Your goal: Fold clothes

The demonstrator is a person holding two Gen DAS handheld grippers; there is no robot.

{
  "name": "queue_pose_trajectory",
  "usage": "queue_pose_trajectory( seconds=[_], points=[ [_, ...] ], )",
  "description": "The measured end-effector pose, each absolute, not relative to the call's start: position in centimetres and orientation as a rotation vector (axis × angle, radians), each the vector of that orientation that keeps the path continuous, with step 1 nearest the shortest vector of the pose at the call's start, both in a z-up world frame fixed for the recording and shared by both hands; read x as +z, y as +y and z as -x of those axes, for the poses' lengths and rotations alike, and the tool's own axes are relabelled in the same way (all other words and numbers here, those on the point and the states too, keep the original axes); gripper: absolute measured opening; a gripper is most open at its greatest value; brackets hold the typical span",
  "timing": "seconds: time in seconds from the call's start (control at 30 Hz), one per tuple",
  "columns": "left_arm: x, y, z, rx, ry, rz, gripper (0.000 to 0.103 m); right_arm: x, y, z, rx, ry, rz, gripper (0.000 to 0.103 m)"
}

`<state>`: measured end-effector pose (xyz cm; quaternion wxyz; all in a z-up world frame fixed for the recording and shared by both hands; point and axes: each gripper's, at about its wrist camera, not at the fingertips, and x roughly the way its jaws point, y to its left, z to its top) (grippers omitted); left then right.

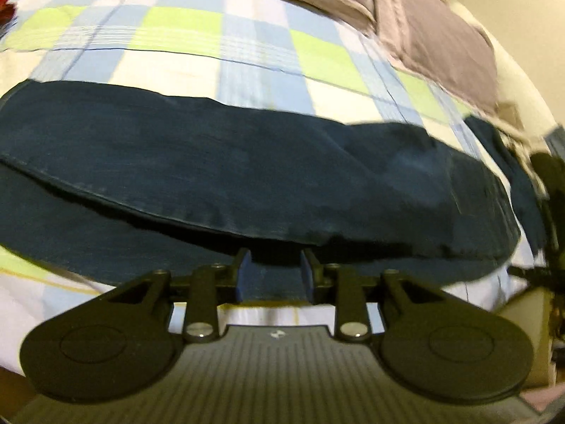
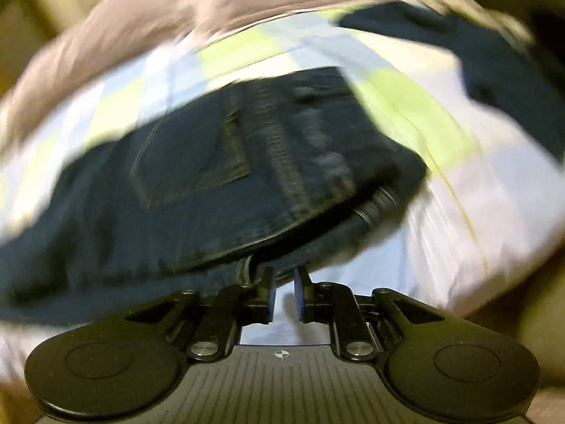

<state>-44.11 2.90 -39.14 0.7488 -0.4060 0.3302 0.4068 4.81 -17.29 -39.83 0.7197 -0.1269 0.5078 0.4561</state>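
No words, brands or numbers can be read in either view. The only sign is a small round crosshair mark (image 2: 281,354) on each gripper's ribbed body.

Your left wrist camera sits low and close, looking across the dark jeans (image 1: 247,176) toward grey pillows (image 1: 441,35) at upper right. Your right wrist camera, blurred, faces the jeans' pocket end equally near. Both share jeans and checked bedsheet (image 1: 212,46).
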Motion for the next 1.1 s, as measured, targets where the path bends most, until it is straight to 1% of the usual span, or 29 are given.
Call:
queue_pose_trajectory(
  seconds=[0.13, 0.17, 0.2, 0.27, 0.43, 0.5, 0.6, 0.7, 0.73, 0.8, 0.87, 0.97, 1.1],
  points=[
    [-40.2, 4.0, 46.1, 0.907, 0.621, 0.898, 0.025, -40.3, -18.0, -6.6, 0.989, 1.15, 0.031, 0.016],
    [-40.6, 4.3, 46.6, 0.904, 0.594, 0.9, 0.025, -40.5, -18.1, -6.9, 0.99, 1.148, -0.019, 0.024],
    [-41.0, 4.6, 47.1, 0.895, 0.571, 0.901, 0.025, -40.8, -18.3, -6.8, 0.992, 1.138, -0.068, 0.035],
    [-41.9, 5.1, 48.1, 0.877, 0.527, 0.898, 0.025, -41.7, -18.6, -6.5, 0.996, 1.108, -0.166, 0.042],
    [-44.1, 5.7, 50.5, 0.894, 0.431, 0.891, 0.025, -43.5, -19.5, -5.3, 1.023, 1.045, -0.361, 0.042],
    [-45.1, 5.8, 51.6, 0.914, 0.392, 0.923, 0.025, -43.9, -19.8, -4.8, 1.035, 1.007, -0.39, 0.042],
    [-46.1, 5.1, 53.7, 0.914, 0.261, 0.991, 0.025, -44.3, -20.6, -4.6, 1.051, 0.964, -0.413, 0.042],
    [-46.2, 4.3, 55.3, 0.927, 0.192, 1.048, 0.028, -44.4, -21.5, -4.4, 1.061, 0.937, -0.436, 0.042],
    [-46.1, 4.1, 55.6, 0.938, 0.18, 1.084, 0.033, -44.0, -21.9, -4.3, 1.05, 0.941, -0.44, 0.042],
    [-46.2, 4.1, 56.2, 0.945, 0.143, 1.152, 0.035, -43.1, -22.5, -4.3, 1.049, 0.961, -0.451, 0.043],
    [-46.4, 4.5, 56.6, 0.933, 0.086, 1.214, 0.042, -42.3, -23.2, -4.7, 1.073, 0.959, -0.47, 0.043],
    [-47.4, 5.3, 56.3, 0.994, 0.06, 1.275, 0.042, -42.1, -23.8, -5.9, 1.065, 0.97, -0.535, 0.043],
    [-48.0, 6.0, 55.7, 1.063, 0.056, 1.298, 0.041, -43.3, -24.0, -8.1, 1.045, 1.053, -0.669, 0.043]
  ],
)
